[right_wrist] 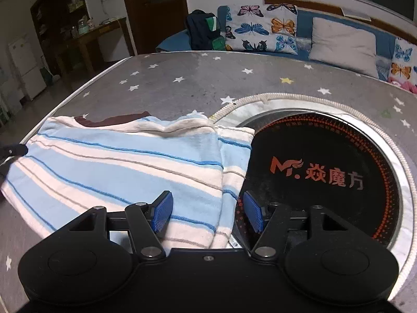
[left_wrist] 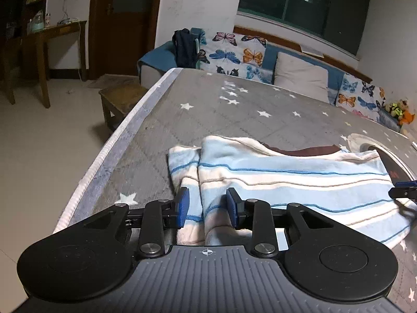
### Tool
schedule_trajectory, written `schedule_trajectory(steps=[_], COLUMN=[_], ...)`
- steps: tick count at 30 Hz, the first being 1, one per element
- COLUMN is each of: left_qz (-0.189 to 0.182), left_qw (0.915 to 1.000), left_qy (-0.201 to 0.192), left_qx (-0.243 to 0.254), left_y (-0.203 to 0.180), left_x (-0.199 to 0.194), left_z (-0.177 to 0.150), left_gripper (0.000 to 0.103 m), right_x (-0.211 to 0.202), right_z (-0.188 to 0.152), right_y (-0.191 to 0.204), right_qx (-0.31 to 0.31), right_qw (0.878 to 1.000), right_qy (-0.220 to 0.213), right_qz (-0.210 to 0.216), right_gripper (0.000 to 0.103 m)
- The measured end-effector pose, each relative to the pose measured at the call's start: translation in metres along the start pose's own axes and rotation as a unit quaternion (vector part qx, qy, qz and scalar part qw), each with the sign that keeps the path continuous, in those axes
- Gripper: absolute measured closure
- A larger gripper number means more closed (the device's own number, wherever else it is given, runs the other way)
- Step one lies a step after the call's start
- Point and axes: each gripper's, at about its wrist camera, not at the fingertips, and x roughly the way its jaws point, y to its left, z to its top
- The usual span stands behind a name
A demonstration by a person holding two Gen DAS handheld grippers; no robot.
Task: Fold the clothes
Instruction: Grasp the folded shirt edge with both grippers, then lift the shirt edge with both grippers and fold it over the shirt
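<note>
A light blue and white striped garment (left_wrist: 286, 180) (right_wrist: 117, 161) lies folded and flat on the grey star-print table cover (left_wrist: 208, 109) (right_wrist: 182, 86). A dark maroon piece shows under its far edge. My left gripper (left_wrist: 207, 208) stands open over the garment's left end, a raised fold lying between its blue pads without being pinched. At the garment's right end my right gripper (right_wrist: 207, 212) is open wider, and the folded sleeve edge lies between its pads. Each view shows the other gripper's tip at the cloth's far end.
A round black cooktop (right_wrist: 325, 156) (left_wrist: 396, 167) with orange lettering is set into the table, partly under the garment's right end. The table's left edge (left_wrist: 109, 151) drops to the floor beside a wooden stool (left_wrist: 122, 99). A sofa with butterfly cushions (right_wrist: 260, 28) stands behind.
</note>
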Motion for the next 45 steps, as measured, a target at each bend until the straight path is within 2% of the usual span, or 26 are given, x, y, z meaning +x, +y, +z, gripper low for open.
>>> schedule_trajectory(steps=[5,9,16,17,21,24,32,38,45], left_qz=[-0.002,0.0,-0.021,-0.024,-0.029,-0.031,-0.053,-0.071,-0.067], left_qw=[1.0,0.9999,0.9981,0.9981,0.998,0.9984,0.9977,0.9956,0.9932], left_qy=[-0.002,0.004,0.036,0.036,0.038,0.028,-0.018,-0.058,-0.095], left_qx=[-0.008,-0.016,-0.044,-0.045,-0.04,-0.039,-0.038,-0.018,-0.002], left_y=[0.003,0.006,0.009,0.008,0.004,0.0,-0.015,-0.032,-0.047], left_x=[-0.002,-0.003,0.008,0.008,0.008,0.002,-0.031,-0.055,-0.06], left_z=[0.002,0.001,-0.002,-0.002,-0.002,0.001,0.02,0.043,0.077], left_gripper=[0.064,0.056,0.055,0.057,0.081,0.091,0.094,0.094,0.094], right_x=[0.004,0.005,0.001,0.001,-0.003,-0.011,-0.04,-0.056,-0.065], right_z=[0.0,0.0,0.0,0.0,0.001,0.003,0.018,0.032,0.059], right_y=[0.003,0.005,0.009,0.01,0.013,0.014,0.031,0.044,0.054], right_qx=[-0.001,-0.005,-0.008,-0.008,-0.01,-0.01,-0.04,-0.062,-0.08], right_qw=[1.0,1.0,1.0,1.0,1.0,1.0,0.997,0.994,0.99], right_qy=[0.001,0.001,0.002,0.002,-0.005,-0.019,-0.062,-0.087,-0.12], right_qz=[0.009,0.008,0.01,0.01,0.007,0.007,0.009,0.008,-0.003], right_gripper=[0.04,0.04,0.056,0.059,0.078,0.085,0.088,0.088,0.088])
